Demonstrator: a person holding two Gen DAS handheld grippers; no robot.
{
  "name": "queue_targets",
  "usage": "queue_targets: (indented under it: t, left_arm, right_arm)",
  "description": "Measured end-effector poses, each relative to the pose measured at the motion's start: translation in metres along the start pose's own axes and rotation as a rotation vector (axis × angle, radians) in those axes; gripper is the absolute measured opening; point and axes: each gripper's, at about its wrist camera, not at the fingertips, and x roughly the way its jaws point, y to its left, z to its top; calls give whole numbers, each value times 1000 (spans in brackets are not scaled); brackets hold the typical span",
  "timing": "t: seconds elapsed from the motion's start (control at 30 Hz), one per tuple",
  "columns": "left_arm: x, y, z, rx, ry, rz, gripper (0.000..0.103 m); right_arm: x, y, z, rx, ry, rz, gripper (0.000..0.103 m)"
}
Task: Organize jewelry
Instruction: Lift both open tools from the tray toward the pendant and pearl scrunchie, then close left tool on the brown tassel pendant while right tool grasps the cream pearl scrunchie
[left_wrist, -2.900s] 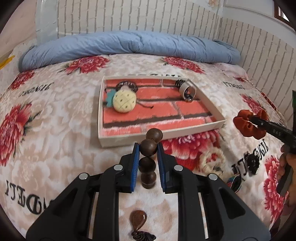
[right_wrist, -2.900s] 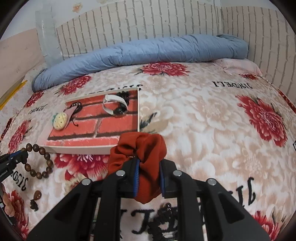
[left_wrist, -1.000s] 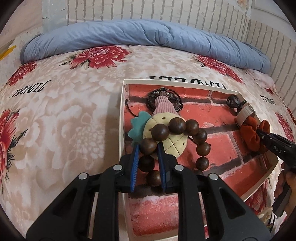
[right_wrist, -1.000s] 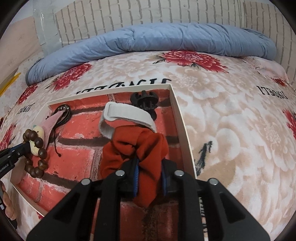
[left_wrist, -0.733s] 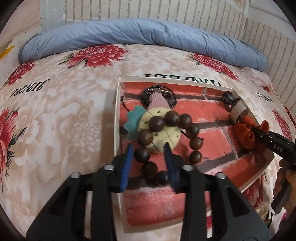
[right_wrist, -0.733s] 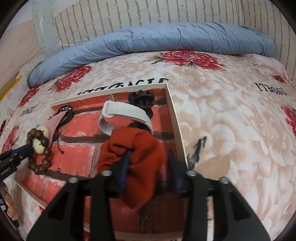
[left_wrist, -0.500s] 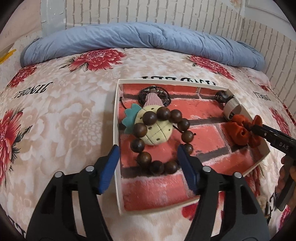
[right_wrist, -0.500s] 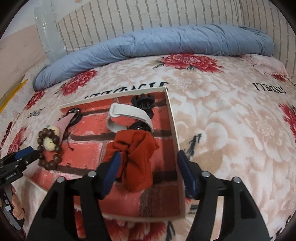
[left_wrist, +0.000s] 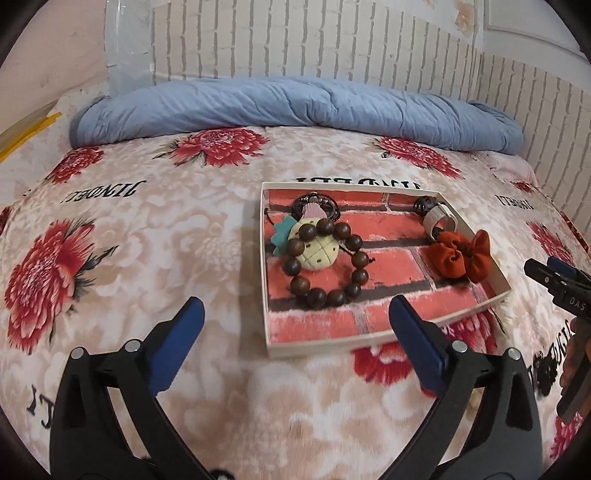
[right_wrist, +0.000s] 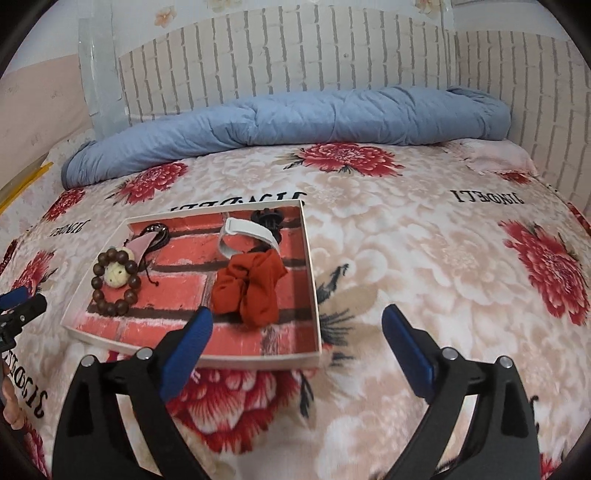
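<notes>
A shallow white tray (left_wrist: 373, 336) with a red brick-print floor lies on the flowered bedspread; it also shows in the right wrist view (right_wrist: 236, 360). In it a brown wooden bead bracelet (left_wrist: 355, 242) (right_wrist: 112, 305) lies around a cream pineapple charm (left_wrist: 317, 249). A rust-red scrunchie (left_wrist: 460, 255) (right_wrist: 251, 286) lies at the tray's right side, next to a white band (left_wrist: 437, 218) (right_wrist: 245, 230) and dark trinkets. My left gripper (left_wrist: 295, 321) is open and empty, just short of the tray's near edge. My right gripper (right_wrist: 297, 328) is open and empty over the tray's near right corner.
A rolled blue quilt (left_wrist: 295, 107) lies along the far side of the bed under a white brick wall. The right gripper's tip (left_wrist: 554, 280) shows at the right edge of the left wrist view. A dark trinket (left_wrist: 543, 380) lies on the bedspread near it.
Both grippers opened, left the bead bracelet and the scrunchie in the tray, and drew back and up from it.
</notes>
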Motion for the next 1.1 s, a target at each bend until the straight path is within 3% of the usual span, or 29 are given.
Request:
queue_targets:
  t: [0.47,1.1]
  left_arm:
    - [-44,-9,-51,5,-10,32,98]
    - [-65,-16,-114,-26,29,47,98]
  right_arm:
    - [-31,10,-39,-47,-6,-22,91]
    - [-44,15,-93,-57,22,-7,91]
